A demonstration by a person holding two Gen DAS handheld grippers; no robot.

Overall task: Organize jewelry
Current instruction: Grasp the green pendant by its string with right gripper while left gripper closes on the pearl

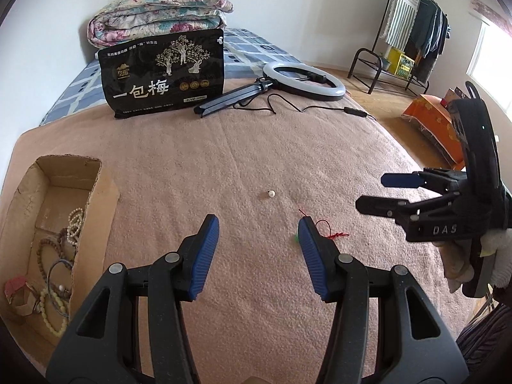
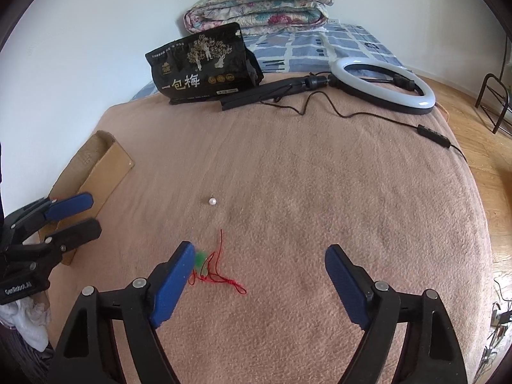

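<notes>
A red cord necklace point(image 2: 220, 272) with a green pendant point(image 2: 201, 257) lies on the pink blanket, partly hidden behind my right gripper's left finger. In the left wrist view the red cord point(image 1: 331, 230) shows beside the right finger. A small white pearl point(image 1: 271, 194) point(image 2: 212, 201) lies farther out on the blanket. My left gripper point(image 1: 258, 228) is open above bare blanket, with nothing between its pads. My right gripper point(image 2: 260, 252) point(image 1: 371, 192) is open too, nothing held. The cardboard box point(image 1: 96, 211) point(image 2: 96, 166) at the left holds several bead bracelets point(image 1: 57, 307).
A black snack bag point(image 1: 161, 73) stands at the back, a folded floral quilt point(image 1: 160, 12) behind it. A ring light point(image 1: 304, 80) with its tripod and cable point(image 1: 320, 107) lies at the back right. The bed edge drops to a wooden floor on the right; a clothes rack point(image 1: 412, 32) stands beyond.
</notes>
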